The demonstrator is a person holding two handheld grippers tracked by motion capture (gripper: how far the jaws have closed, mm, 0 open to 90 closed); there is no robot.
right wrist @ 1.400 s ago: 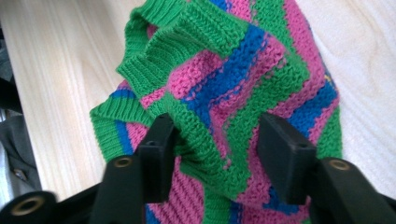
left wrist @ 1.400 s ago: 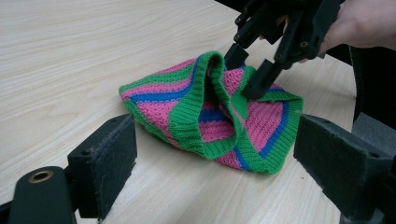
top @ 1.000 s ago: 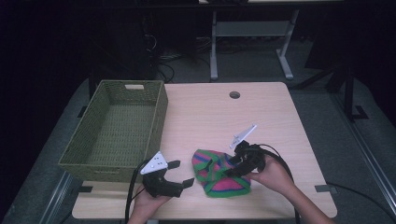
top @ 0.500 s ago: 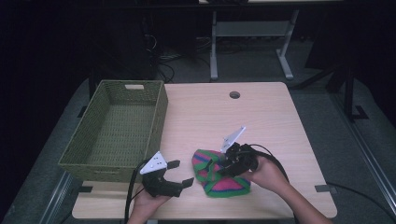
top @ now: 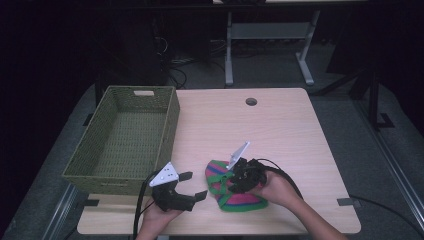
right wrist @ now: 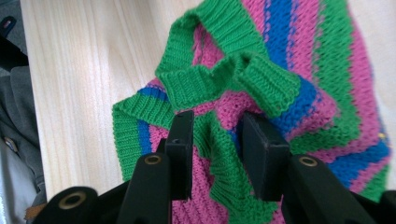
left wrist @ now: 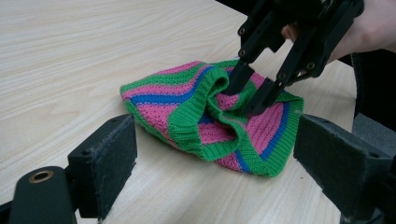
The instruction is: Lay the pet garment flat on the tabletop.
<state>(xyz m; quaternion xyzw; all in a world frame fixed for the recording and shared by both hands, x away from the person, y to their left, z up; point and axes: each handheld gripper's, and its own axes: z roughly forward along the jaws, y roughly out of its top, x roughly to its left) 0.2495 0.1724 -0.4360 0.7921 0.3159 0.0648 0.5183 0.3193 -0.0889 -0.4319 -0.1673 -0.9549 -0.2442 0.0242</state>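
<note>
Right gripper [top: 231,180] first: its jaws have just been closing and now pinch a fold of the green ribbed cuff on the striped knit hat [top: 235,186], wool bunched between the pads [right wrist: 259,140]; I bite the thick rim because it should give a firmer hold than the loose body. My left gripper [top: 192,186] waits gaping just beside the hat, nothing between its jaws, low and level so it can take the near edge if needed. Hat lies crumpled on the table [top: 280,130] at its near edge; the woven basket [top: 100,165] stands close on my left, likely its destination.
</note>
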